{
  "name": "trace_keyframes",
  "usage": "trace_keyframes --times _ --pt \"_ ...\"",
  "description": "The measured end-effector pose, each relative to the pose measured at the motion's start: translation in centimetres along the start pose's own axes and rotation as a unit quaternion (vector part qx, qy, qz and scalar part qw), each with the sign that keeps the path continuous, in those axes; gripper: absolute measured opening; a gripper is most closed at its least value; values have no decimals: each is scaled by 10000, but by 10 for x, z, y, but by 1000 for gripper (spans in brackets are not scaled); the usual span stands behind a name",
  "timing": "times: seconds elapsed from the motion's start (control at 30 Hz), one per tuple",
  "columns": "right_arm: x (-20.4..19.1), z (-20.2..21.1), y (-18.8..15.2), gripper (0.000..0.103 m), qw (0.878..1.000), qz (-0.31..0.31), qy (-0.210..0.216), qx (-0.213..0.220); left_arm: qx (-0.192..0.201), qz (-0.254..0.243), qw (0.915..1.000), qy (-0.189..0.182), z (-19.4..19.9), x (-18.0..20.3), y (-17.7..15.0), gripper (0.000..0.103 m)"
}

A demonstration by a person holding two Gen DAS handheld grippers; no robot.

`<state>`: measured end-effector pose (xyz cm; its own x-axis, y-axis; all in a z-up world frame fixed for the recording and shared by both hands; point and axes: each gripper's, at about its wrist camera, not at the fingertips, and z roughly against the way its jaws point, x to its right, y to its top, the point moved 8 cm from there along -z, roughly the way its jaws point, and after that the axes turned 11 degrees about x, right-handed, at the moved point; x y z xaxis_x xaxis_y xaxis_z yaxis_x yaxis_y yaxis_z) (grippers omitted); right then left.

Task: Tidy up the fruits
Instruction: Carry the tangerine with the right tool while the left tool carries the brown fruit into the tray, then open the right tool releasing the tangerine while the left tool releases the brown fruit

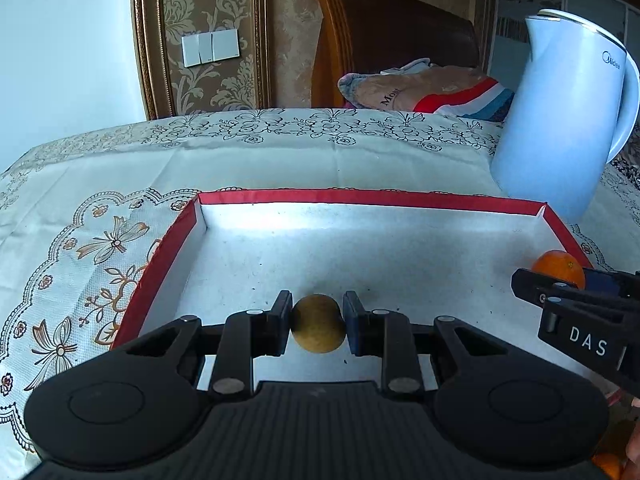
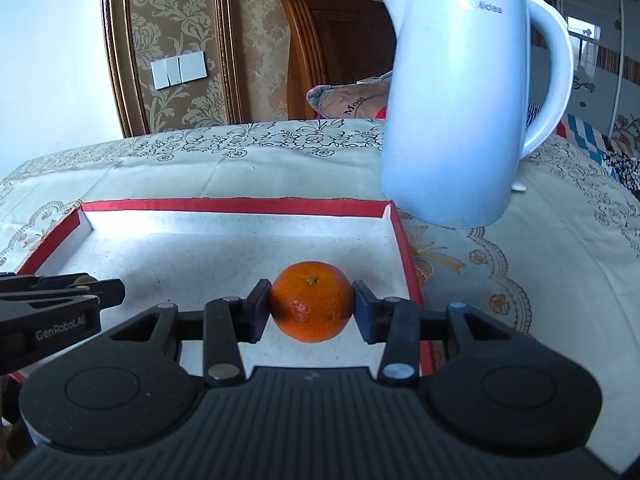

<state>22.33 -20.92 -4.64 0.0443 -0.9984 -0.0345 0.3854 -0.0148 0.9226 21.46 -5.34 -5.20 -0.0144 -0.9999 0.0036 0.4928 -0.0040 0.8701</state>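
My left gripper (image 1: 317, 323) is shut on a small round yellow-brown fruit (image 1: 318, 325), held over the white floor of a red-rimmed tray (image 1: 360, 197). My right gripper (image 2: 313, 307) is shut on an orange tangerine (image 2: 312, 306) with its stem end up, over the right part of the same tray (image 2: 240, 205). In the left wrist view the right gripper (image 1: 560, 292) enters from the right with the tangerine (image 1: 558, 266) showing behind it. The left gripper's fingers (image 2: 72, 292) show at the left edge of the right wrist view.
A tall white electric kettle (image 2: 460, 112) stands just behind the tray's far right corner. A patterned tablecloth (image 1: 100, 208) covers the table. More orange fruit (image 1: 610, 464) lies at the lower right. A wooden chair with a cushion (image 1: 420, 84) stands beyond the table.
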Motion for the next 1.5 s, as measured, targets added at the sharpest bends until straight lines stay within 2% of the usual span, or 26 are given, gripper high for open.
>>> trace_keyframes --times 0.3,0.9,1.03,1.27,1.37,1.5 --pt "-6 -20 -4 41 9986 258 -129 -447 -226 -38 9997 18 -15 -1 1 27" --pt "-4 -25 -3 41 9985 230 -108 -480 -170 -4 9999 17 -16 -1 1 27" --pt "-3 -21 1 58 9990 239 -183 -333 -163 13 9999 18 -15 -2 1 27" --pt "-1 -20 0 59 9992 192 -166 -311 -163 104 9998 -14 -14 -3 1 27" --pt "0 -17 2 70 9995 156 -170 -230 -156 308 9994 -83 -13 -8 1 27" --pt "0 -14 4 71 9996 144 -189 -146 -101 512 9985 -175 -8 -14 2 27"
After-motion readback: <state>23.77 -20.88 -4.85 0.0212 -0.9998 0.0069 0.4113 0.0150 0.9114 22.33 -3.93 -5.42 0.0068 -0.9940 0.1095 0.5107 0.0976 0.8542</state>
